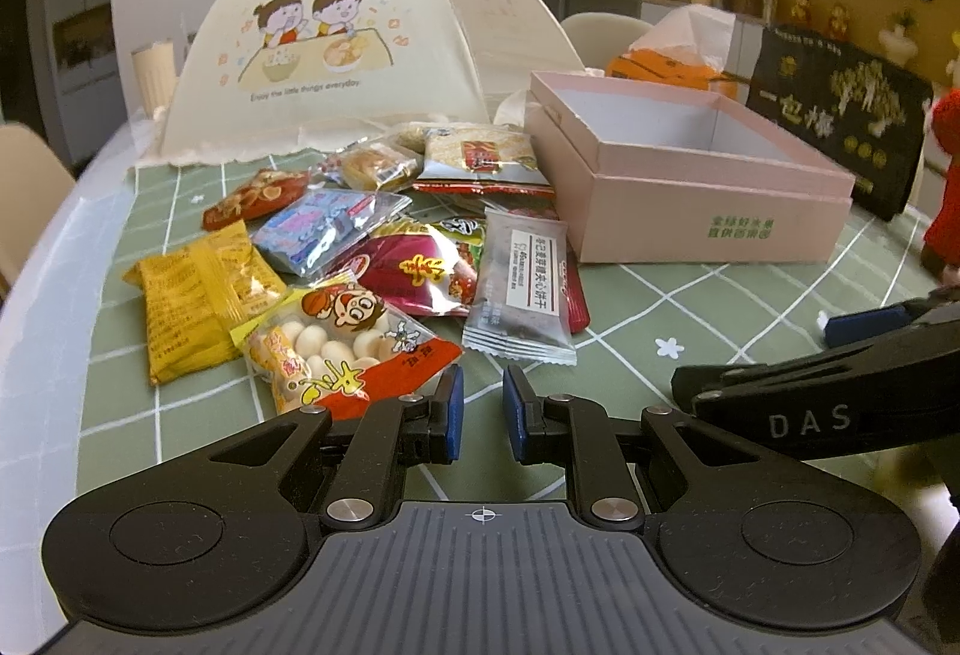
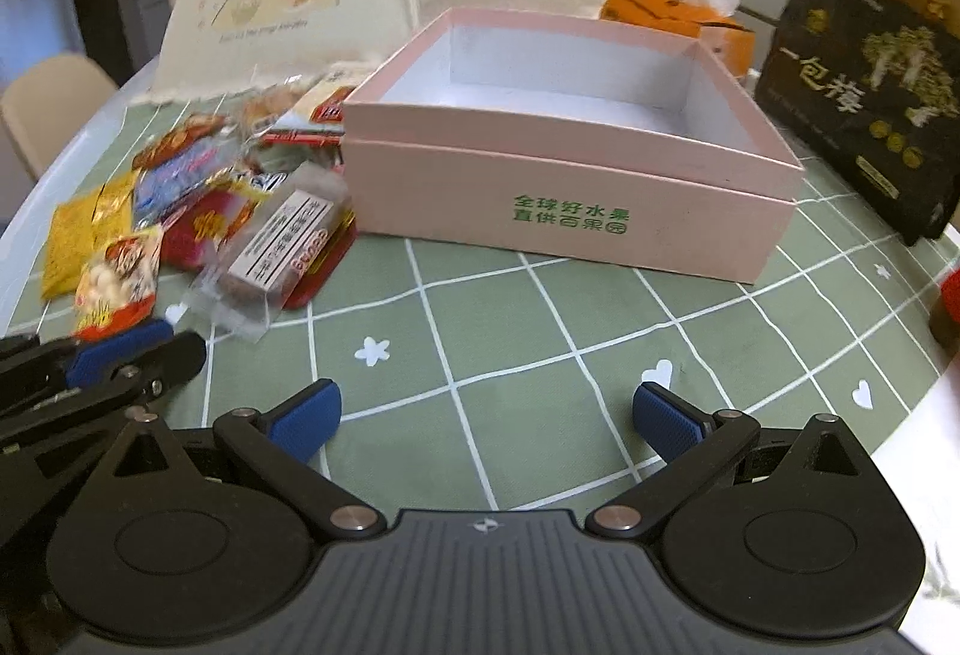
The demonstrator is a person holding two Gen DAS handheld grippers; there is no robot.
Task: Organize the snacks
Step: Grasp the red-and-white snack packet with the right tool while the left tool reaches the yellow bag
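My left hand-held gripper hovers low over the bench, its blue pads close together with only a narrow gap and nothing between them. My right hand-held gripper has its pads wide apart and is also empty, pointed at the pink box, which sits at its 12 o'clock with its white inside bare.

The snacks lie in a loose heap at about 11 o'clock from my left gripper, just left of the box. Nearest, at my 10 o'clock, is the clear-windowed packet of small round biscuits, its red corner almost touching my left pad. Next to it at 12 o'clock lies the grey biscuit packet with the white label, resting partly on a dark red packet. Behind them are a yellow packet, a maroon packet and a blue-and-silver packet.

I judge the step in hand is the first pick, since the box holds nothing yet. To do it well I would widen my left pads first, then take the round-biscuit packet by its flat sealed edge rather than across the puffy middle, which could crush the contents or slip. I would lift straight up so neighbours do not drag, and keep my right gripper out of the path to the box
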